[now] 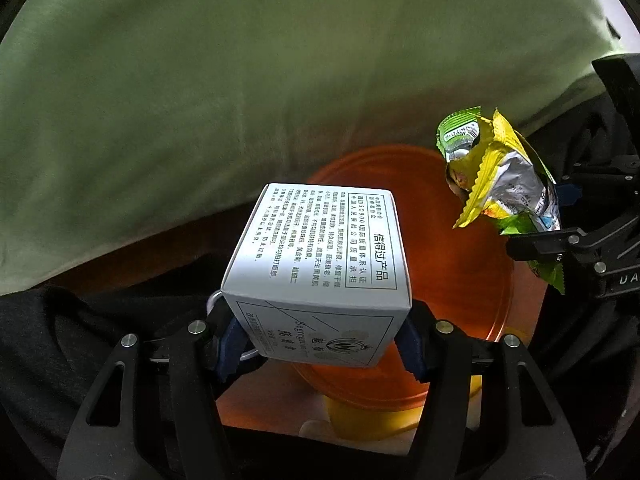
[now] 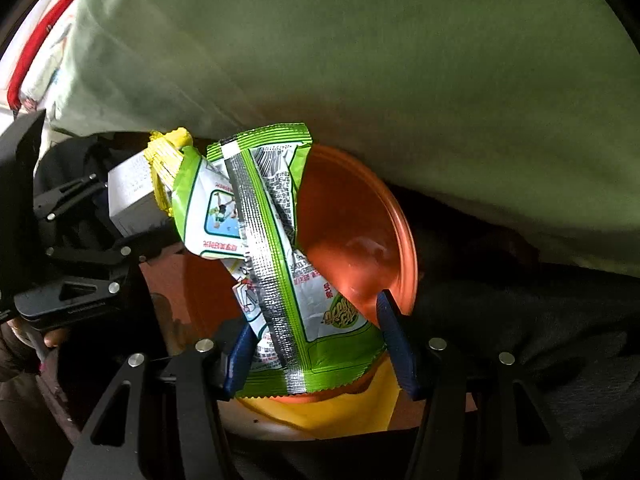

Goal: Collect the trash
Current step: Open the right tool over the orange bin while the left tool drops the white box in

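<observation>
Left wrist view: the left gripper [image 1: 320, 344] pinches a small white cardboard box printed with black Chinese text [image 1: 320, 264] between its blue pads, which press on the box's lower sides. The box hangs over the round orange plastic bin [image 1: 496, 280], whose opening shows beneath and behind it. To the right, the right gripper [image 1: 560, 236] carries crumpled green and yellow foil snack wrappers [image 1: 504, 188], also above the bin's rim.

In the right wrist view the same wrappers [image 2: 276, 264] sit between the right gripper's [image 2: 320, 344] fingers; the left pad touches the foil, the right pad sits at its edge, so the hold looks loose but real. A pale green cloth [image 2: 400, 60] fills the background.

Judging by this, picking up is done for both pieces; both are poised at the bin mouth. What remains is to let go so they drop inside. Whether more trash waits elsewhere cannot be told.
</observation>
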Motion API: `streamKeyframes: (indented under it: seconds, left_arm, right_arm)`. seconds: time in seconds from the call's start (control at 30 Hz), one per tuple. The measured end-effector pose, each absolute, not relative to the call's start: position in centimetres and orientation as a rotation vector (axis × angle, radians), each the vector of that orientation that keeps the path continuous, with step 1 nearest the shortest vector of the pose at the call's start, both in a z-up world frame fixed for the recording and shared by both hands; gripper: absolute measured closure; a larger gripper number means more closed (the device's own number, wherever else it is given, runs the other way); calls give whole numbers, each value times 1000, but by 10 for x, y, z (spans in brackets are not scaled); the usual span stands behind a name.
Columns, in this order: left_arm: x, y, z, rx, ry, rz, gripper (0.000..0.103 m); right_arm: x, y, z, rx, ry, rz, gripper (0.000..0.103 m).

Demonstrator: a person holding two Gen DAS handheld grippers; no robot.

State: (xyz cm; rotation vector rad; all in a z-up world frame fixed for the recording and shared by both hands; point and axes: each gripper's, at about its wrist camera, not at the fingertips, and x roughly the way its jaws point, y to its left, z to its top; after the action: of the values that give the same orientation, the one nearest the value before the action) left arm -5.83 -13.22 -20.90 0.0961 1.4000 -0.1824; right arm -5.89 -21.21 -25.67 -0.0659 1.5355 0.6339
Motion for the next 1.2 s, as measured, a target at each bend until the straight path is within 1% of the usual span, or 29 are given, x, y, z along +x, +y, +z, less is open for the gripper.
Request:
streamKeyframes:
  seconds: [0.23,0.27,0.3,0.37,0.43,0.5,0.57,0.77,0.87,0.9,1.0,1.1,1.2]
  left_arm:
    - [-50,-135,-216,114,1475,-198,42]
    - [-48,-135,-216,110,1486,-208,41]
    - [-47,-136,-218,99,1508,-228,41]
    - [-42,-138,-223,107,1543,-219,35]
    - [-36,-140,-225,120,1568,-207,35]
    - [-33,-140,-221,122,1563,-202,34]
    - [-32,-144,-220,113,1552,-202,27]
    - [-23,-146,-207,104,1547,-202,27]
    - [-26,-150,-209,100,1534,-197,27]
    - [-37,-148,-217,91,1527,-198,27]
    - [-42,-125,-212,35,1491,-212,27]
    - [-46,-110,-180,-16,1409,-230,27]
    - [-49,-97,-139,-35,1286,-231,27]
  right_arm:
    - [-56,-202,-270,-106,1579,641,46]
    - [-55,-201,-274,-109,1595,641,43]
    - [-46,-193,-272,-110,1606,630,38]
    - [-40,-188,-273,-113,1617,610,37]
    - [-40,-191,-278,-93,1626,602,34]
    - [-39,-191,-274,-73,1617,602,32]
    - [-39,-194,-273,-58,1604,606,29]
    - [-44,-196,-273,-52,1598,593,28]
    - [-48,-201,-270,-57,1585,598,28]
    - [-49,-202,-265,-58,1575,600,28]
    - [-55,-207,-238,-59,1525,624,28]
    - [-60,-206,-194,-79,1413,682,28]
    - [-58,-208,-140,-83,1260,747,28]
